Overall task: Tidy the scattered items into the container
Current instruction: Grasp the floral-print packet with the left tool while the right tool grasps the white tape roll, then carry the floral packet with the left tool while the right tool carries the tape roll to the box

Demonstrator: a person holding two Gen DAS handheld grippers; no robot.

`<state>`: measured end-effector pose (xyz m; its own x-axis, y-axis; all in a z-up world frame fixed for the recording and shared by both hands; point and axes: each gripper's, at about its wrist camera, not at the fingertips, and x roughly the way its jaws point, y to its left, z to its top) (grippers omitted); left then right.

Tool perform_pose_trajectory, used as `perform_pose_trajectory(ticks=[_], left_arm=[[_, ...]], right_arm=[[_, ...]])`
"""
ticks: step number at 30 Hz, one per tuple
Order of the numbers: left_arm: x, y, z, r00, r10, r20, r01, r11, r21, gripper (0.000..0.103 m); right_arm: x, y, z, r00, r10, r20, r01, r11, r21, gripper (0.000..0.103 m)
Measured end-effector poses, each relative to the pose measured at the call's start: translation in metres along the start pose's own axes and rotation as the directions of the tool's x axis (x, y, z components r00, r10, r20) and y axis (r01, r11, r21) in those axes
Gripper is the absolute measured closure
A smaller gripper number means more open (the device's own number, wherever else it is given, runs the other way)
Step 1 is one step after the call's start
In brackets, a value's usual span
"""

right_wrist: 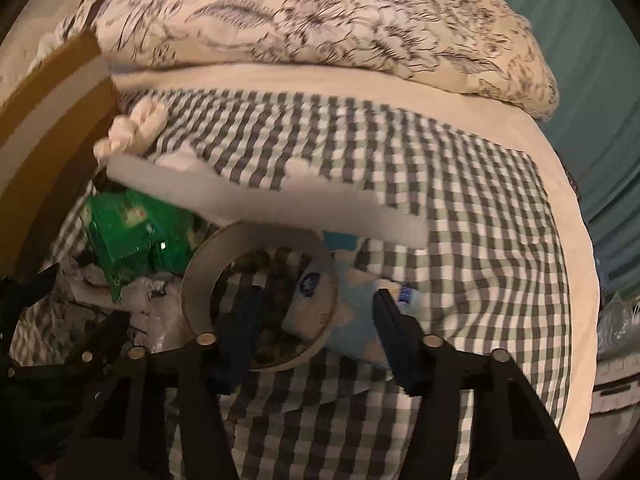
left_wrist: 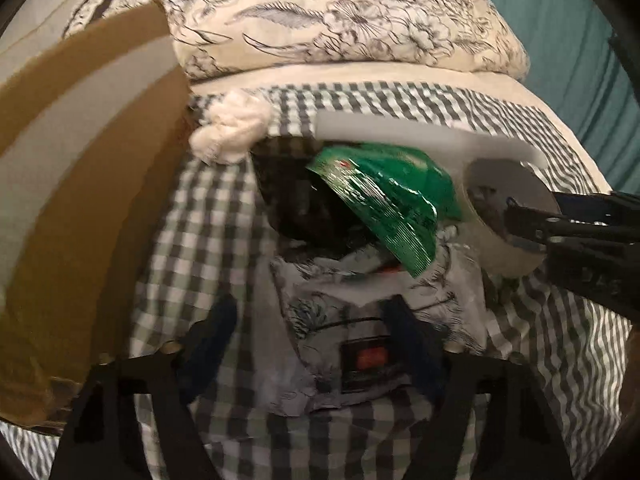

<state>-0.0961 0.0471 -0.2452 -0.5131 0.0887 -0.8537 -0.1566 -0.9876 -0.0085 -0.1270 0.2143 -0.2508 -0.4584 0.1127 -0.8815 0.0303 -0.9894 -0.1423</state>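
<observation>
My left gripper (left_wrist: 308,336) points down, open, over a white floral-print packet (left_wrist: 340,320) with a red label. One pad is over the packet and the other is off its left edge on the bedspread. Above it lie a green foil packet (left_wrist: 380,208) and a black item (left_wrist: 296,212). My right gripper (right_wrist: 316,328) is open astride the wall of a tape roll (right_wrist: 200,280). One finger is inside the roll's hole and the other is over a light blue packet (right_wrist: 352,320). The open cardboard box (left_wrist: 80,168) stands at the left.
A crumpled white cloth (left_wrist: 228,132) lies by the box corner, and a long white strip (right_wrist: 260,196) lies behind the roll. Everything lies on a checked bedspread (right_wrist: 460,220). Floral pillows (right_wrist: 320,20) are at the back and a teal curtain (right_wrist: 592,80) is to the right.
</observation>
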Motion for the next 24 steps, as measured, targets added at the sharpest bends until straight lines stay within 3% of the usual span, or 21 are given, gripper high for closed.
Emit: perform_pose_trajectory(ticks=[6,12,17,24], left_arm=[[-0.002,0.001,0.000,1.000,0.008,0.008,-0.008,1.000,0.018,0.056],[-0.005,0.006,0.002,1.000,0.006,0.009,-0.006,1.000,0.011,0.073],[-0.011,0.008,0.005,1.000,-0.005,0.009,0.005,1.000,0.015,0.081],[-0.028,0.007,0.006,0.999,-0.015,0.035,0.014,1.000,0.028,0.085]], right_arm=[[0.009,0.011,0.002,0.998,-0.060,-0.008,0.060,0.997,-0.039,0.076],[0.007,0.005,0.004,0.999,-0.044,-0.027,0.044,0.999,-0.002,0.084],[-0.001,-0.002,0.003,0.999,-0.040,-0.027,0.040,0.999,0.017,0.096],[-0.023,-0.011,0.005,1.000,-0.019,0.011,0.018,0.998,0.052,0.097]])
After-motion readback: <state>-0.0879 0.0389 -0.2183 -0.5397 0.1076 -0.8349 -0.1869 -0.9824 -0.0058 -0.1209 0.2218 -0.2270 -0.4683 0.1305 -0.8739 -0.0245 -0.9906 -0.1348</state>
